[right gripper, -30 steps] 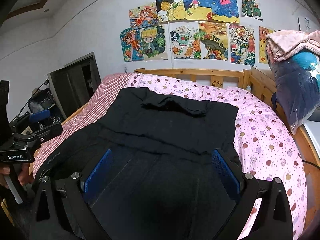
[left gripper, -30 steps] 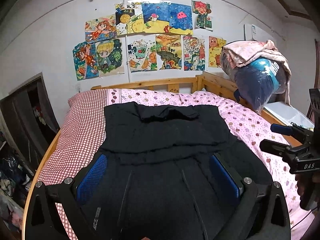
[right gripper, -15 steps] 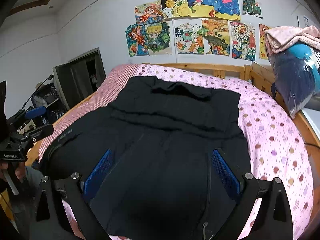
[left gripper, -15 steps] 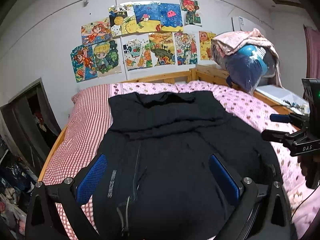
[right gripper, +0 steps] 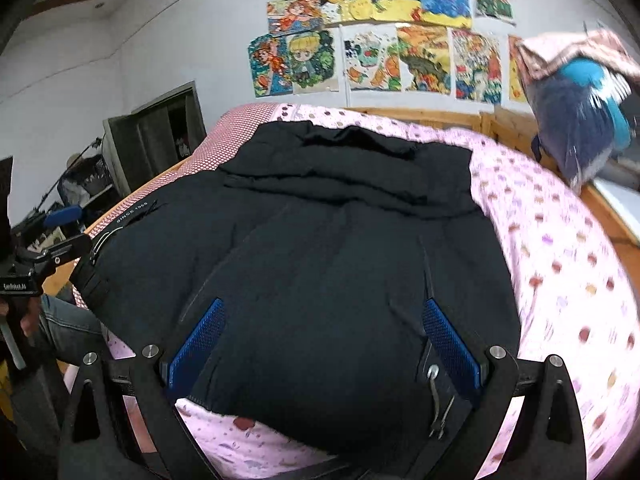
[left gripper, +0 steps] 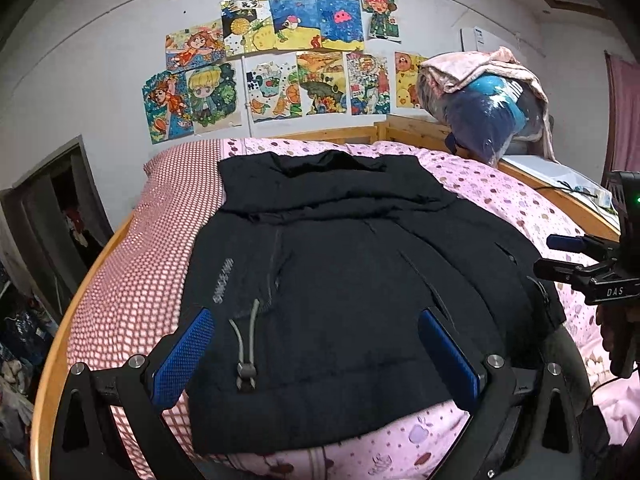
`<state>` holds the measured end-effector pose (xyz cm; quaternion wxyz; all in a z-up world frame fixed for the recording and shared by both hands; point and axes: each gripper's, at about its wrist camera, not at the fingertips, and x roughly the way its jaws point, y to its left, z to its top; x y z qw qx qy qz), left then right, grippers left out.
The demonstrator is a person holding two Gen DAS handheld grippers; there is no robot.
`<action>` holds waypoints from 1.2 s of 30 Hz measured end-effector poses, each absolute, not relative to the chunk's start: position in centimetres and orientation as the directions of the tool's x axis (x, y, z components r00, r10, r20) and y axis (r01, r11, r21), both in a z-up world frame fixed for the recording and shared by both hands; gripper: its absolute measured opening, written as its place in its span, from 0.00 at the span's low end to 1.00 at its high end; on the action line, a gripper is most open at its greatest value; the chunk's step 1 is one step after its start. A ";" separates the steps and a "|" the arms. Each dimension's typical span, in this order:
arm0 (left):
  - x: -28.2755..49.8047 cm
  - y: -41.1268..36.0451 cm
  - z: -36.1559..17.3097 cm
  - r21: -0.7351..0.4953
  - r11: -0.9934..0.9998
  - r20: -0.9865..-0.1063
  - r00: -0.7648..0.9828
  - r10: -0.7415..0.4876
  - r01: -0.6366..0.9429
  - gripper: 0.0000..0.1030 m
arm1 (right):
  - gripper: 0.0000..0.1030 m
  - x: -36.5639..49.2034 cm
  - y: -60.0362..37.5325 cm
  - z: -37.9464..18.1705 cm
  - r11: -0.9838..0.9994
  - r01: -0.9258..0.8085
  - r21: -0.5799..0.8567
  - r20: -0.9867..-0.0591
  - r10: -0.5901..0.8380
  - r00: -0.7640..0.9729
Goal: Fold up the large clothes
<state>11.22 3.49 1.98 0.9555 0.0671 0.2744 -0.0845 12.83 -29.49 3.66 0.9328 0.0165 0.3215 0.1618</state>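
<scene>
Black jacket (left gripper: 340, 280) lies flat on the bed (left gripper: 520, 208), hem nearest me; left gripper (left gripper: 316, 356) and right gripper (right gripper: 324, 344) both wide, empty, hovering over hem; I judge positioned for lifting it.

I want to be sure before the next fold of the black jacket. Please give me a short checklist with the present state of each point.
1. Left gripper open and holding nothing: ok.
2. Right gripper open and holding nothing: ok.
3. Black jacket lies wholly on the bed: ok on the near hem; the far side cannot tell.
4. Jacket flat enough to fold: not ok, the upper part is bunched in ridges.
5. Drawcord tucked away: not ok, it lies loose on the front near the hem.
6. Zipper closed: cannot tell.
</scene>
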 end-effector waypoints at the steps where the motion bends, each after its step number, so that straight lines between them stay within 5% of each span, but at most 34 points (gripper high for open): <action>1: 10.9 3.3 1.6 0.088 0.974 -0.538 0.833 -0.129 0.208 1.00 | 0.94 12.5 -29.6 3.3 0.949 -0.280 0.144 -0.596 0.310 0.741; 19: 8.3 3.3 -2.6 0.098 0.959 -0.578 0.799 -0.163 0.267 1.00 | 0.94 8.4 -29.2 -2.6 0.965 -0.254 0.062 -0.668 0.229 0.708; 36: 8.1 2.0 -6.1 0.278 0.912 -0.613 0.787 -0.073 0.302 1.00 | 0.94 8.1 -28.5 -5.7 0.969 -0.237 0.077 -0.718 0.218 0.661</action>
